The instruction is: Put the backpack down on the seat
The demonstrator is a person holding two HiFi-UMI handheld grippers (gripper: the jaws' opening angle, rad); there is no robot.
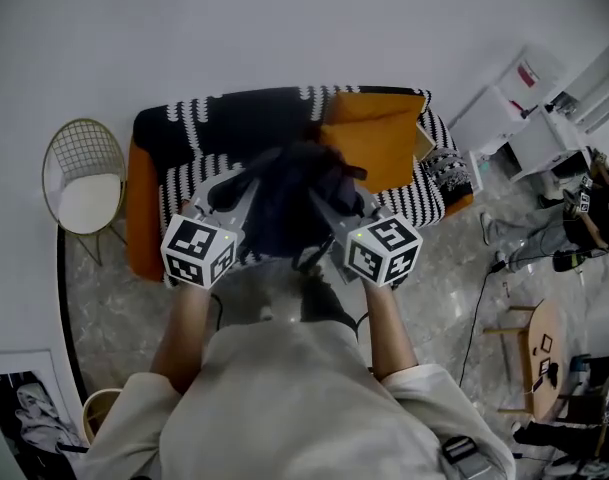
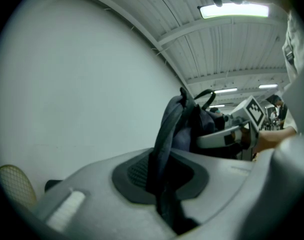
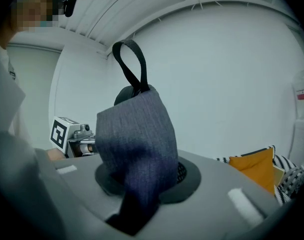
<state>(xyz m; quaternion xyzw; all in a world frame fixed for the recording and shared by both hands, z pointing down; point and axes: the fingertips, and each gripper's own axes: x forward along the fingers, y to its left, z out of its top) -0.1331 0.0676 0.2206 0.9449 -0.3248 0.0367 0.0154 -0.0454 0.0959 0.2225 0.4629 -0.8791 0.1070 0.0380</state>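
A dark blue-grey backpack (image 1: 292, 200) hangs between my two grippers, above a sofa (image 1: 180, 126) with black-and-white patterned covers and orange sides. An orange cushion (image 1: 380, 144) leans on the sofa's right half. My left gripper (image 1: 230, 190) holds the bag's left side. In the left gripper view its jaws (image 2: 160, 183) are shut on a dark strap (image 2: 164, 134) of the backpack. My right gripper (image 1: 332, 202) holds the right side, and in the right gripper view it (image 3: 141, 190) is shut on a fold of the bag's fabric (image 3: 137, 134). The carry loop (image 3: 132, 64) stands up on top.
A gold wire chair with a white pad (image 1: 84, 184) stands left of the sofa. White shelving (image 1: 524, 108) and a seated person (image 1: 576, 218) are at the right. A small round wooden table (image 1: 544, 354) and a floor cable (image 1: 478, 318) lie lower right. A framed picture (image 1: 29, 408) leans lower left.
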